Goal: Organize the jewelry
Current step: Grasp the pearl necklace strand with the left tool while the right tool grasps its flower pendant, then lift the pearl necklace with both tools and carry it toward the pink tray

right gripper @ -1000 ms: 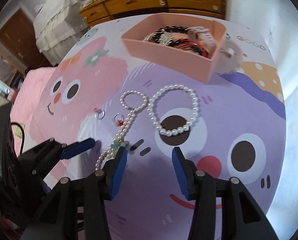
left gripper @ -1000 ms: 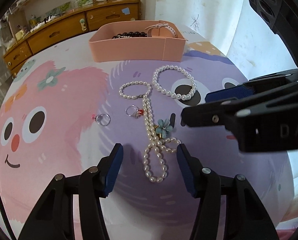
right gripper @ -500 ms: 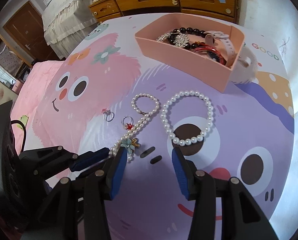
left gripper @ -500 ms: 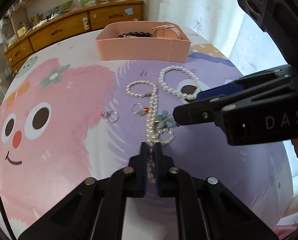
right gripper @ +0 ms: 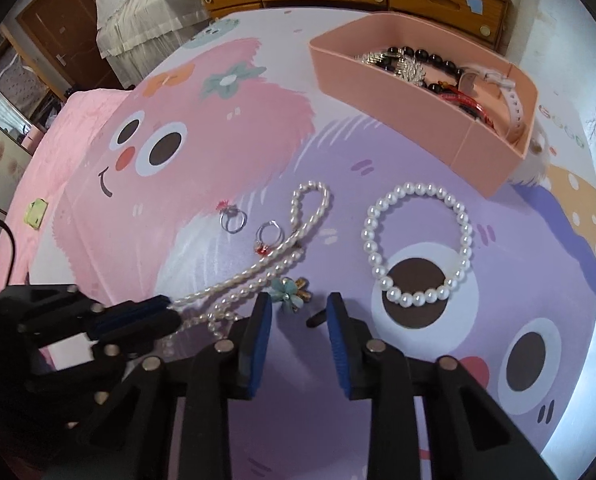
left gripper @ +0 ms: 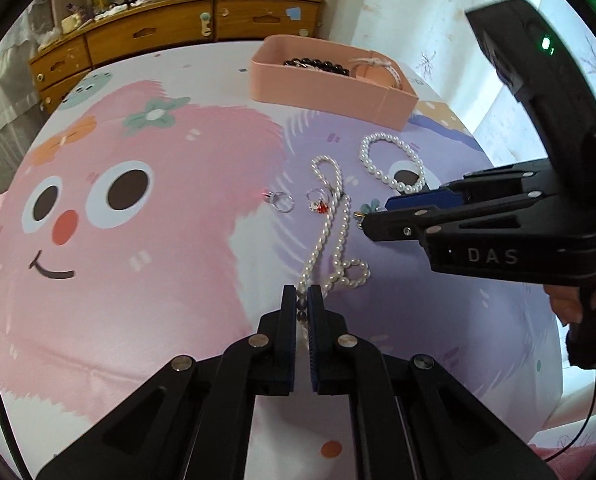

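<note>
In the left wrist view our left gripper (left gripper: 302, 300) stands at the bottom centre of the frame, its jaws pressed together on the near end of the pearl necklace (left gripper: 329, 224). The necklace is a long strand of small white oval pearls. From the jaws it runs upward in two lines that cross and end in a loop near the centre of the frame, and a small loop lies just right of the jaws.

In the right wrist view our right gripper (right gripper: 299, 312) is at the bottom centre, its jaws have just been closing, and a gap stays between the blue pads. The pale blue flower charm (right gripper: 288, 290) of the necklace lies just above this gap, and we see nothing pressed between the pads.

Left of the necklace's upper part lie two silver rings (right gripper: 232, 218), one with a red stone. To the right is a round pearl bracelet (right gripper: 417, 244) of bigger beads. In the upper right stands the pink tray (right gripper: 397, 92) with dark beads and other pieces inside. All rests on the cartoon-printed cloth (right gripper: 218, 128).
</note>
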Demonstrator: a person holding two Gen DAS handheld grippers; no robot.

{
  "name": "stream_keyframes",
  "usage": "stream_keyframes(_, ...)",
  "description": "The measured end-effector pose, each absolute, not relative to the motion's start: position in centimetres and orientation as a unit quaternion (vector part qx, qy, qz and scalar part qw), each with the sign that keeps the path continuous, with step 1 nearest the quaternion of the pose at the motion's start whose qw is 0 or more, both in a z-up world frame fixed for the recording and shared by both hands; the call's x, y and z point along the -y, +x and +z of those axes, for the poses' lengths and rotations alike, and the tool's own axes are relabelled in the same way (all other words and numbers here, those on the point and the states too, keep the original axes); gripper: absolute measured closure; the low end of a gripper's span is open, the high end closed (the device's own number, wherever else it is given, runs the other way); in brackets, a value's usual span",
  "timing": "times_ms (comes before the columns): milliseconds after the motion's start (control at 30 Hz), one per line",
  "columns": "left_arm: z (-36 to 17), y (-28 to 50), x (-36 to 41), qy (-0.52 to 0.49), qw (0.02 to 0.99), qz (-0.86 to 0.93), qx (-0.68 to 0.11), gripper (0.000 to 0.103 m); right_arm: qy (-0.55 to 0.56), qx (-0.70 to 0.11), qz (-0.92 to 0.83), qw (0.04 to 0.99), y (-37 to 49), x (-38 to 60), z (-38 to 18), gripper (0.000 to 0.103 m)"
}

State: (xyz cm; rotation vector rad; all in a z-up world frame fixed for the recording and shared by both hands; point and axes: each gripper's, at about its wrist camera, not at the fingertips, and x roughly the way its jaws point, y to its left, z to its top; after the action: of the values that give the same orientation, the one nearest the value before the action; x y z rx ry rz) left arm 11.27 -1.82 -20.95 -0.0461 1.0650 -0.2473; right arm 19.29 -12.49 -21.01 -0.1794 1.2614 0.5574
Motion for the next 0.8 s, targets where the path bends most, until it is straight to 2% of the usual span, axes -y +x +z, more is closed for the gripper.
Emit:
stream_keyframes(133,-19.6,11.0,1.2,-0.038,0.859,-0.119,-0.496,0.1,-0.097,-0.574,0.255,0.772,19.2,12.2,-21.1,0.092)
stream_keyframes(433,-14.4,11.6,0.0,-0.094,0.881,-0.148,-0.44,0.1,-0.09,-0.556,0.261,0.784,19.0,12.2,-19.9,0.092)
stream_keyframes(800,-7.1,13.1,-0.7,-0.112,0.903,-0.185,-0.372,0.1,-0.054,-0.517,0.255,0.815,19.7,13.1,-15.5,0.092)
